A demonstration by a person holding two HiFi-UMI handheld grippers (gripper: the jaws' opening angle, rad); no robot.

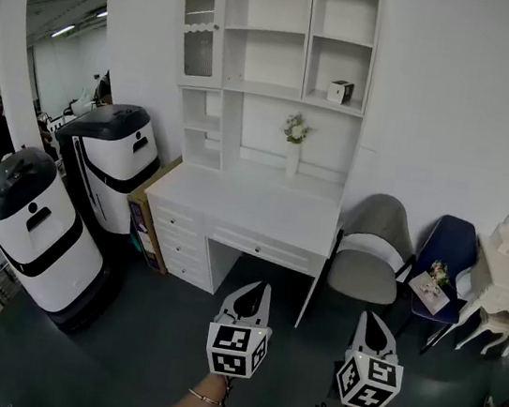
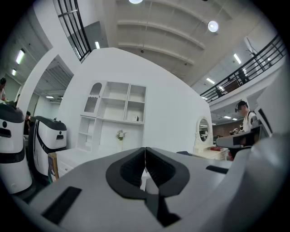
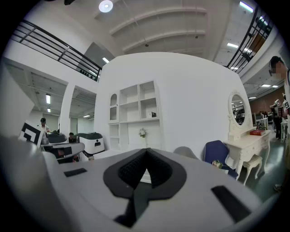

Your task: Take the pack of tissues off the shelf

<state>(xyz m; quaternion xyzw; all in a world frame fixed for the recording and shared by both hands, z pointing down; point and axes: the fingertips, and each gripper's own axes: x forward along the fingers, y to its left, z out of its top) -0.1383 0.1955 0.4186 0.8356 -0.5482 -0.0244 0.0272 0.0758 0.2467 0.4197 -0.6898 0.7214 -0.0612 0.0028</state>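
1. On the right-hand middle shelf of the white shelf unit (image 1: pixel 306 35), above the desk (image 1: pixel 254 209), stood the pack of tissues (image 1: pixel 339 91); it showed as a small boxy pack, pale with a dark face, alone in its compartment; it was too small to tell more.
2. The left gripper (image 1: pixel 261 289) had its jaws pressed together with nothing between them; the right gripper (image 1: pixel 373 318) was likewise closed and empty; both were low in front of the desk, well apart from the shelf.
3. The pads (image 2: pixel 131 170) were black and ribbed, set in smooth grey shells; the unit was flat white, with square open compartments and one arched glazed door (image 1: pixel 198 28); a slim vase of flowers (image 1: pixel 294 142) stood below the tissues' shelf; a rounded grey chair (image 1: pixel 370 253) stood right of the desk.
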